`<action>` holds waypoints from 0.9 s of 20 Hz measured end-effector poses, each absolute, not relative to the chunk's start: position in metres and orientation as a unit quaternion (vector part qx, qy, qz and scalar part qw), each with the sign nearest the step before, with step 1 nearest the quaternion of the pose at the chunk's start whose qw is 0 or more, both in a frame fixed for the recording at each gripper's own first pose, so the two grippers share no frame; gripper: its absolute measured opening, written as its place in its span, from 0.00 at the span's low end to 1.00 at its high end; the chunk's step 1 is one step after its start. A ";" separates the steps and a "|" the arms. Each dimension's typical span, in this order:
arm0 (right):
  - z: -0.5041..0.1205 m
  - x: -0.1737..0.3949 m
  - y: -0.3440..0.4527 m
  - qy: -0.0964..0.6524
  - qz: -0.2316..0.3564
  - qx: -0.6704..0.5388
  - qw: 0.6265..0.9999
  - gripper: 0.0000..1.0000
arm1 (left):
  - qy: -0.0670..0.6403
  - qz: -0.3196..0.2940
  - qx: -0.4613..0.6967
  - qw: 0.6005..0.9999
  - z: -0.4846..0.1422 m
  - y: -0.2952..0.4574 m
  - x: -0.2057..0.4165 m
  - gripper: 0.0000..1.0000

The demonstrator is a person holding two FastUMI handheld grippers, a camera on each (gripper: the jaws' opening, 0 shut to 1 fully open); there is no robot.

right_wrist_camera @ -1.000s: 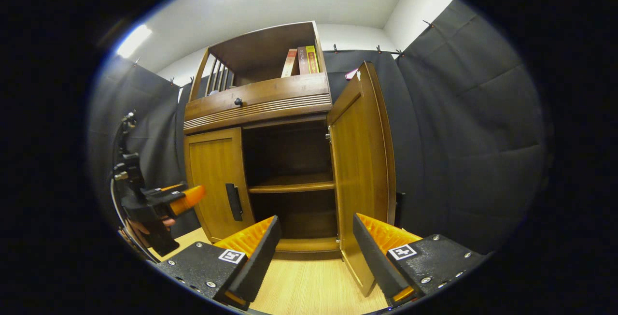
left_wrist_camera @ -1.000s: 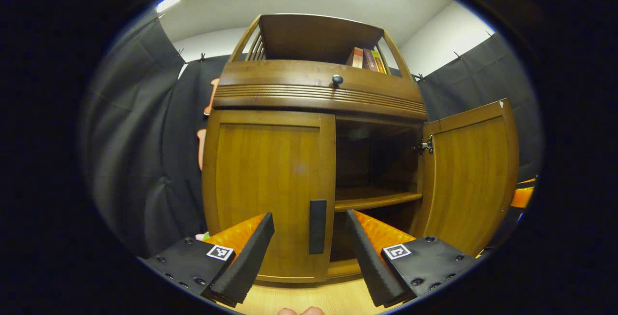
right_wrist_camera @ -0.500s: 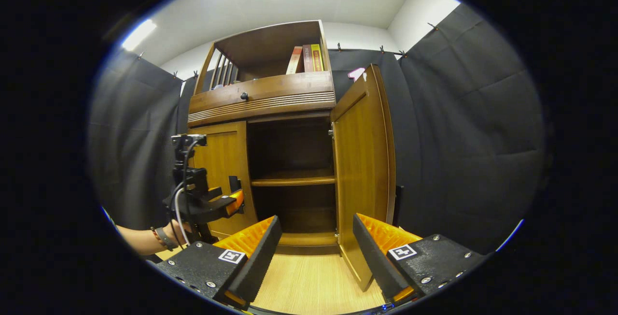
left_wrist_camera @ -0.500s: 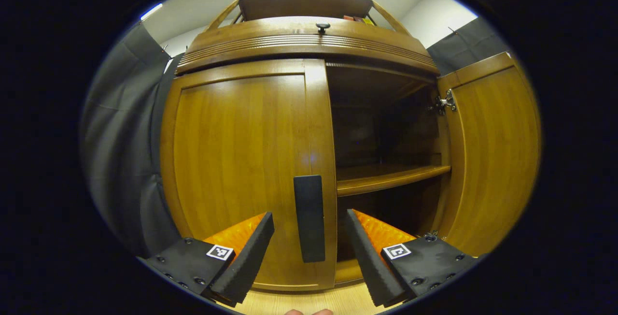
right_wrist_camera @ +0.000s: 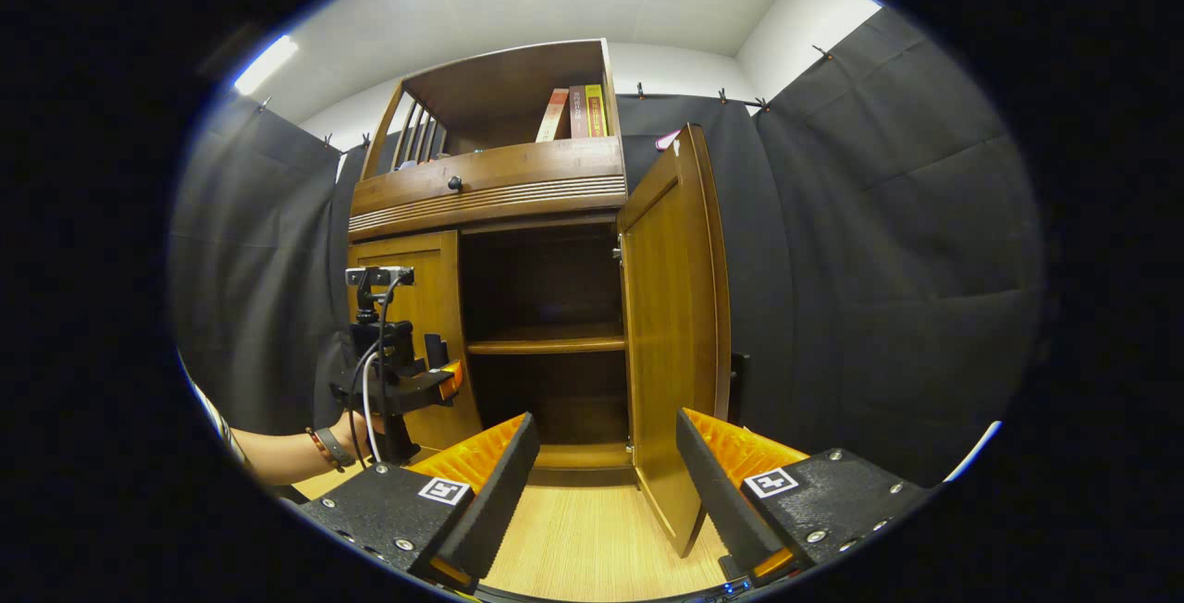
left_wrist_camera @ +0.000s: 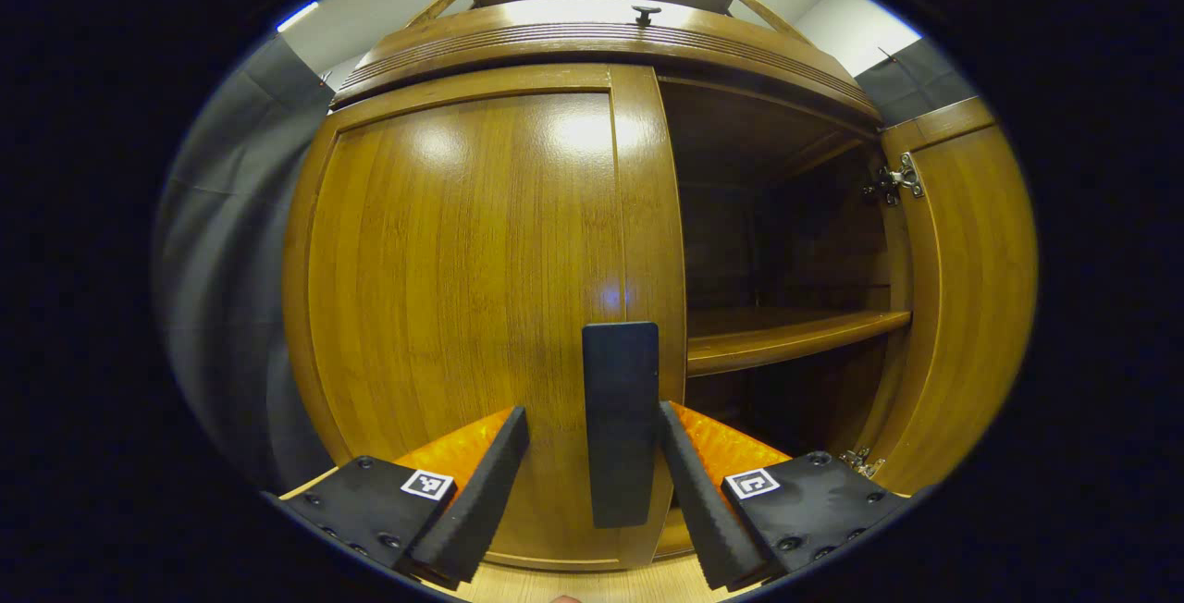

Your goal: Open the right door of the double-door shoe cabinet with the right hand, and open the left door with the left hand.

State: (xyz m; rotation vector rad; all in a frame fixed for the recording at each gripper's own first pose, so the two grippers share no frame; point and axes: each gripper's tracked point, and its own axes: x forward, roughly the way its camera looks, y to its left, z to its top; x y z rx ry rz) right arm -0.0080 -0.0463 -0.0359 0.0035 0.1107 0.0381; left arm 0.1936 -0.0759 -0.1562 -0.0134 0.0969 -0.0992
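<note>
Left gripper view: left hand-held gripper (left_wrist_camera: 592, 455) spread wide around handle (left_wrist_camera: 620, 423), right finger touching, of closed left door (left_wrist_camera: 462, 289). Right hand-held gripper (right_wrist_camera: 606, 464) agape, empty, before open right door (right_wrist_camera: 675, 335). Book spines unreadable.

The closed brown wooden left door (left_wrist_camera: 462, 307) blocks its half; its dark flat handle (left_wrist_camera: 620, 423) stands between the left gripper (left_wrist_camera: 592, 473) fingers (gaps both sides). The swung-out right door (right_wrist_camera: 671, 335) leaves the shelved compartment (right_wrist_camera: 546, 344) open.
</note>
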 end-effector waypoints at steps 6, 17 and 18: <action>-0.039 -0.003 -0.041 0.061 0.029 0.007 0.998 1.00 | 0.050 -0.054 -0.017 0.997 -0.156 -0.086 0.193 0.40; -0.041 -0.013 -0.022 0.066 0.043 -0.012 0.997 1.00 | 0.077 -0.052 -0.012 0.996 -0.154 -0.080 0.170 0.33; -0.040 -0.015 -0.020 0.065 0.046 -0.010 0.997 1.00 | 0.078 -0.052 -0.014 0.995 -0.153 -0.079 0.164 0.33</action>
